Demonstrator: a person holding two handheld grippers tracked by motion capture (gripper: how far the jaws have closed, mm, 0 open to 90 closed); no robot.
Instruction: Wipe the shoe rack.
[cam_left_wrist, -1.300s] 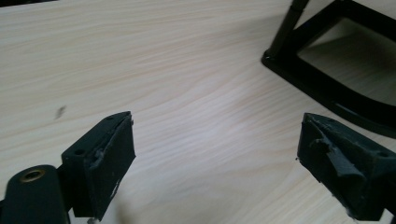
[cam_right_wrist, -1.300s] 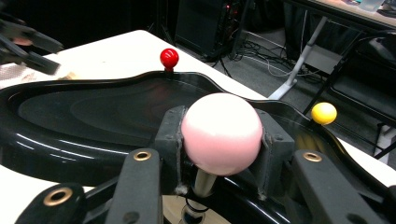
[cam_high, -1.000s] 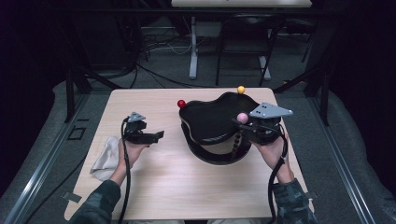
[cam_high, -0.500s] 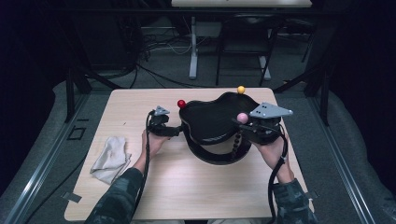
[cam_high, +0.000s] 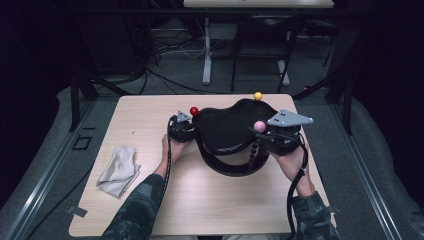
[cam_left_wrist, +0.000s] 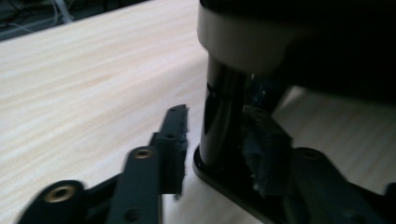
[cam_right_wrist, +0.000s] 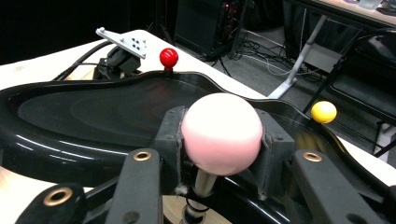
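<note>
While the black tray stand (cam_high: 227, 135) sits mid-table, the right gripper (cam_right_wrist: 219, 135) is clamped on its pink ball (cam_right_wrist: 221, 138). Since a second ago the left gripper (cam_left_wrist: 210, 149) has crossed from near the cloth (cam_high: 119, 170), its jaws just closing around the glossy post (cam_left_wrist: 222, 116) below the red ball (cam_high: 194, 111); whether they press it I cannot tell. Both ends look nearly secured for a two-handed lift.

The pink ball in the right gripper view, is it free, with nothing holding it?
No, the right gripper is shut on the pink ball, with a pad pressed against each side.
</note>
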